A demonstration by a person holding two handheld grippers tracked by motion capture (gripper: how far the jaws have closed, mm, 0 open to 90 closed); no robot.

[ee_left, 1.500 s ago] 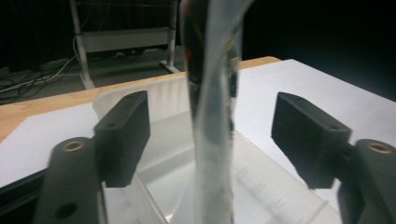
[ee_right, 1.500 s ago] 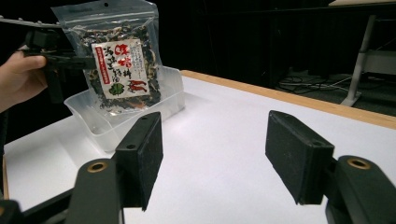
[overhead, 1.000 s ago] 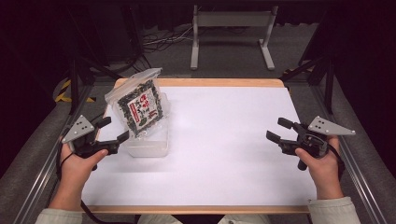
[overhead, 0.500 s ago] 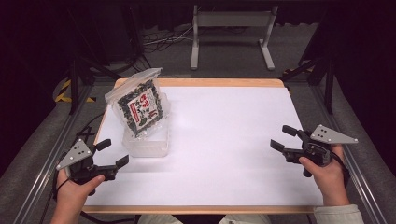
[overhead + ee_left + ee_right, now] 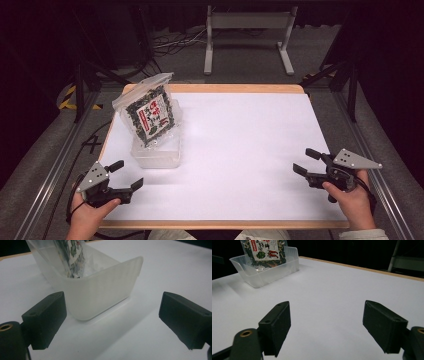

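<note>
My left tool (image 5: 126,175): jaws spread, empty, near surface's (image 5: 240,150) front-left corner. Clear tub (image 5: 156,150): just beyond it, left side, holding an upright snack bag (image 5: 149,114). My right tool (image 5: 307,162): jaws spread, empty, front right, well apart.

One counter (image 5: 240,150) with a white top and a wooden edge. One clear plastic tub (image 5: 156,152) stands on it, and one printed snack bag (image 5: 150,112) stands in that tub. Two sets of tongs are in view: the left tongs (image 5: 129,175), one pair of black jaws set wide apart, and the right tongs (image 5: 306,162), likewise one pair spread apart. Two hands hold them, the left hand (image 5: 92,212) and the right hand (image 5: 352,200). One grey metal stand (image 5: 247,30) sits on the floor beyond the counter.
</note>
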